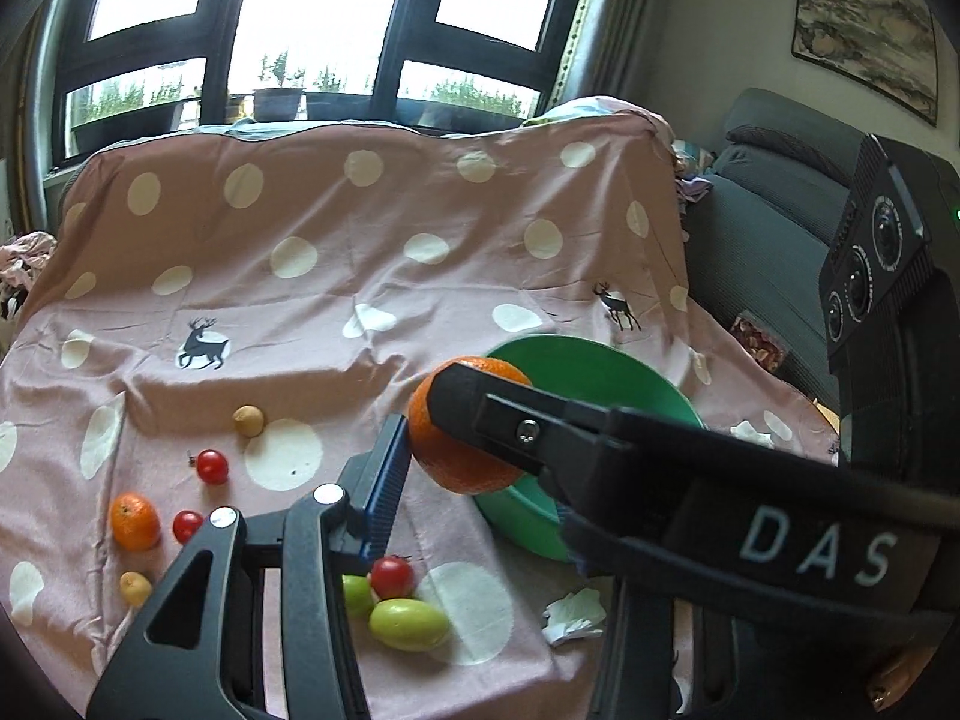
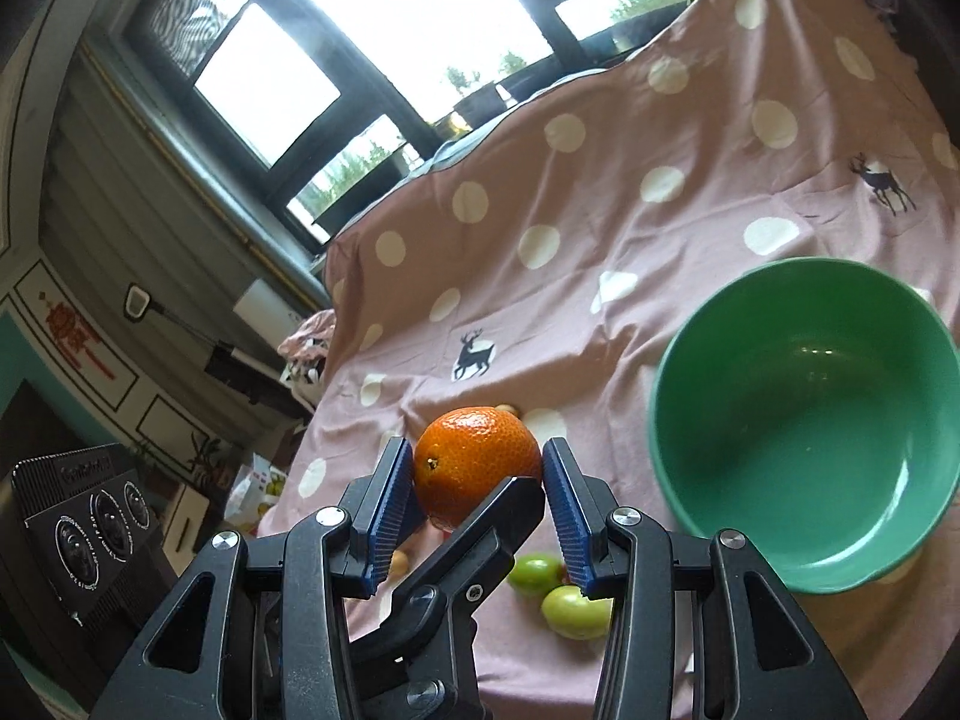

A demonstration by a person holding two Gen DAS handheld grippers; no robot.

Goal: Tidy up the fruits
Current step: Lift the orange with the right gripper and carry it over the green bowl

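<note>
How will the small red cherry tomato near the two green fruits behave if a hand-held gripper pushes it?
The small red cherry tomato looks round and glossy, so it would probably roll and may slip from the pads. It rests against the two green fruits, which could stop it on that side. The wrinkled pink dotted cloth may slow it.

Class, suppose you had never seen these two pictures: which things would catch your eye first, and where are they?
A large round orange is clamped between the blue-padded fingers of both grippers, left gripper and right gripper, above the pink polka-dot cloth. Right of it sits an empty green bowl; small red, green and orange fruits lie scattered nearer the camera.
</note>
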